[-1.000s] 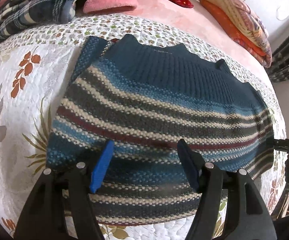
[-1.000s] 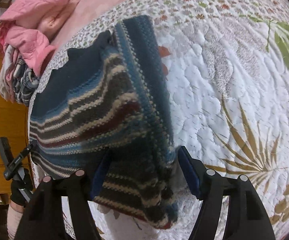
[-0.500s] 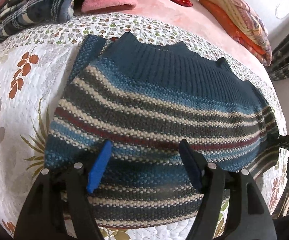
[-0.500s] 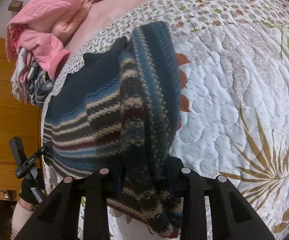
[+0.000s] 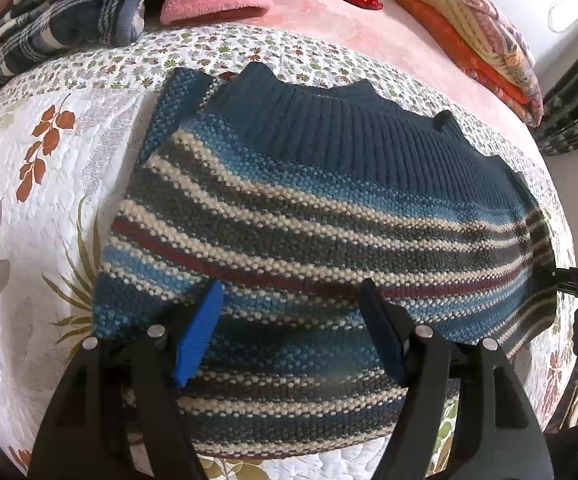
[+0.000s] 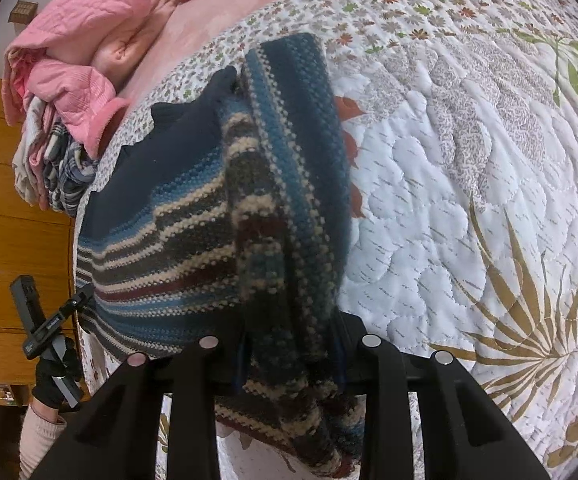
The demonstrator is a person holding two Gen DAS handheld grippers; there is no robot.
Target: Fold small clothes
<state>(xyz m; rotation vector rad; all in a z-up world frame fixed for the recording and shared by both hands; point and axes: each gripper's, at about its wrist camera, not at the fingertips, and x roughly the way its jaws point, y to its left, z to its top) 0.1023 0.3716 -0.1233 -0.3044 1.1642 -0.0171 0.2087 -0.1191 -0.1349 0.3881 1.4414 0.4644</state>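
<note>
A striped knit sweater [image 5: 309, 216] in blue, cream, grey and dark red lies flat on a quilted bedspread [image 5: 29, 208], its dark ribbed hem on the far side. My left gripper [image 5: 289, 332] hovers open over the sweater's near part, blue pads spread, nothing between them. In the right wrist view the sweater [image 6: 177, 248] has one side folded over as a thick band [image 6: 301, 184]. My right gripper [image 6: 289, 360] is shut on the near end of that band, which bunches between the jaws. At the far left of that view, a gloved hand holds the left gripper [image 6: 45, 328].
Pink garments [image 6: 77, 68] and plaid clothes [image 5: 61, 24] are piled at the bed's far side, with folded orange and patterned bedding [image 5: 473, 36] at the far right. A wooden cabinet [image 6: 1, 216] stands beside the bed. White quilt [image 6: 469, 200] stretches to the right of the sweater.
My right gripper has closed on the sweater's folded edge, which was loose between open jaws a second ago. The left gripper has stayed open and drifted slightly.
</note>
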